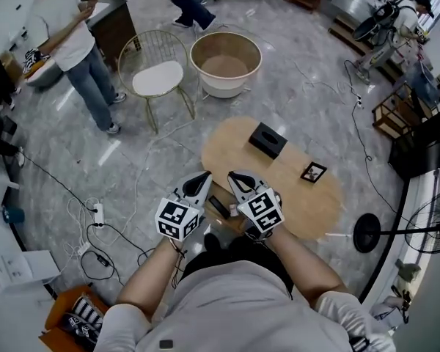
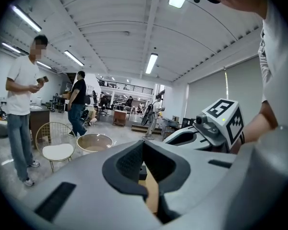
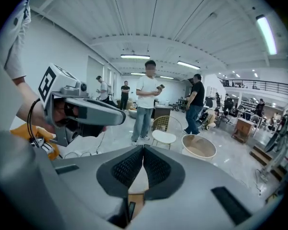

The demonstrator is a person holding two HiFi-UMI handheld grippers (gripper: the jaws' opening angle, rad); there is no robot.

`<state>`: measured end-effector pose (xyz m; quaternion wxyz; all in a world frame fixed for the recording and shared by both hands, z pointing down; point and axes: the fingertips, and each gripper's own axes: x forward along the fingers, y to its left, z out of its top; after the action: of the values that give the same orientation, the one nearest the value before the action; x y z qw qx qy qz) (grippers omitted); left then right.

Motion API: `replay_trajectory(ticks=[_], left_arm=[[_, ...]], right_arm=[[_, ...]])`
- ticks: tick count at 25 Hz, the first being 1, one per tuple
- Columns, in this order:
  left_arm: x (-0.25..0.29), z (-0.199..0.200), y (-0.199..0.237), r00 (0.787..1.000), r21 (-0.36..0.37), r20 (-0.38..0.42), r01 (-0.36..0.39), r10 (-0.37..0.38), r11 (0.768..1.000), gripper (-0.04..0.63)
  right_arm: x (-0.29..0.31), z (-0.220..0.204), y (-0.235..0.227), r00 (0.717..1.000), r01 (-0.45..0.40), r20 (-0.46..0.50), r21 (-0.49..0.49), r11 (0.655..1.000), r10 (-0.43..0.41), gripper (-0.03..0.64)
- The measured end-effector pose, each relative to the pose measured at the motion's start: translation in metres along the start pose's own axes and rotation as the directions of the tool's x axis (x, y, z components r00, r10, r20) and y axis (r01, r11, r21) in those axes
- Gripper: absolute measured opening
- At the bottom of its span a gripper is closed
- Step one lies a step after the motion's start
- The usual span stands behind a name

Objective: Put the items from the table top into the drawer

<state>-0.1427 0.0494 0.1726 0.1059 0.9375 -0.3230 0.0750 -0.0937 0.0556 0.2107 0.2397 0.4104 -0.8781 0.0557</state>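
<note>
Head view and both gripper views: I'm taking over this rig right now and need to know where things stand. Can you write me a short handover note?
Left gripper: shut, empty, held above the near edge of the table.
Right gripper: shut, empty, close beside the left one.
Items: on the light oval wooden table lie a black rectangular box and, apart from it to its right in the head view, a small black-framed square item.
Done: cannot tell what is already stowed; the drawer is not clearly visible.
Left: both items have to go into the drawer.
</note>
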Motion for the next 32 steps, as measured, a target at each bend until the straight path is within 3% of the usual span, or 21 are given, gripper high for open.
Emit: replay_trajectory(ticks=[12, 24, 32], left_arm=[[-0.026, 0.05, -0.081, 0.997, 0.074, 0.062, 0.032, -0.037, 0.997, 0.009], [-0.023, 0.054, -0.223, 0.992, 0.106, 0.112, 0.049, -0.061, 0.993, 0.009], [-0.022, 0.052, -0.291, 0.989, 0.113, 0.127, 0.064, -0.079, 0.992, 0.009]], right_arm=[[-0.109, 0.044, -0.003, 0.983, 0.061, 0.17, 0.017, 0.998, -0.063, 0.029], [-0.252, -0.007, 0.004, 0.964, 0.077, 0.252, 0.035, 0.996, -0.084, 0.028], [-0.316, -0.027, 0.008, 0.953, 0.091, 0.285, 0.054, 0.994, -0.103, 0.028]])
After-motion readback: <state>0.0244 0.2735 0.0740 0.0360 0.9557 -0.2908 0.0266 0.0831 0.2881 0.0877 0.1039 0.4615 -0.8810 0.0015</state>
